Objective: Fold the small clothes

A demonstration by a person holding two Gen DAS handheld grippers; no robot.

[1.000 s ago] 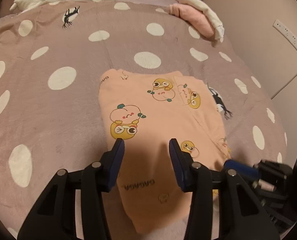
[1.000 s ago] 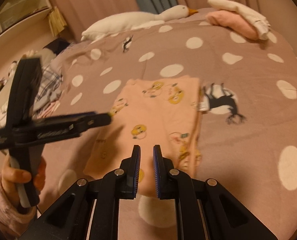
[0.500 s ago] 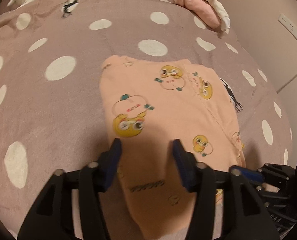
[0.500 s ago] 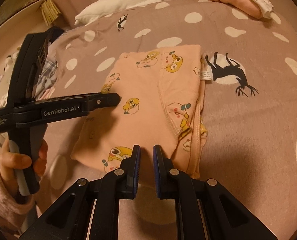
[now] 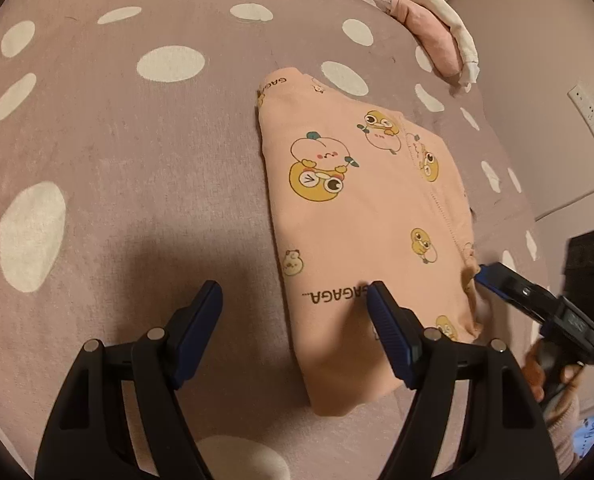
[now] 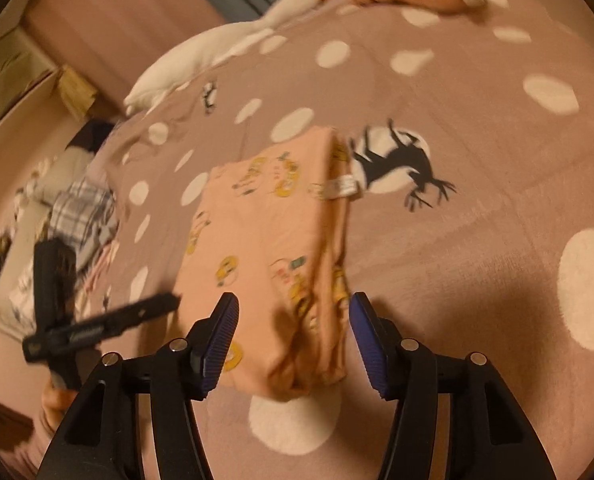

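With both jaws just opened and empty, the left gripper (image 5: 293,308) and right gripper (image 6: 293,320) should each bite the near edge of the peach garment (image 5: 361,216) at 6 o'clock, taking all layers together

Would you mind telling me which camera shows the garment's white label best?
The right wrist view: the white label sticks out from the folded peach garment beside the deer print. In the left wrist view, the garment shows, but no label.
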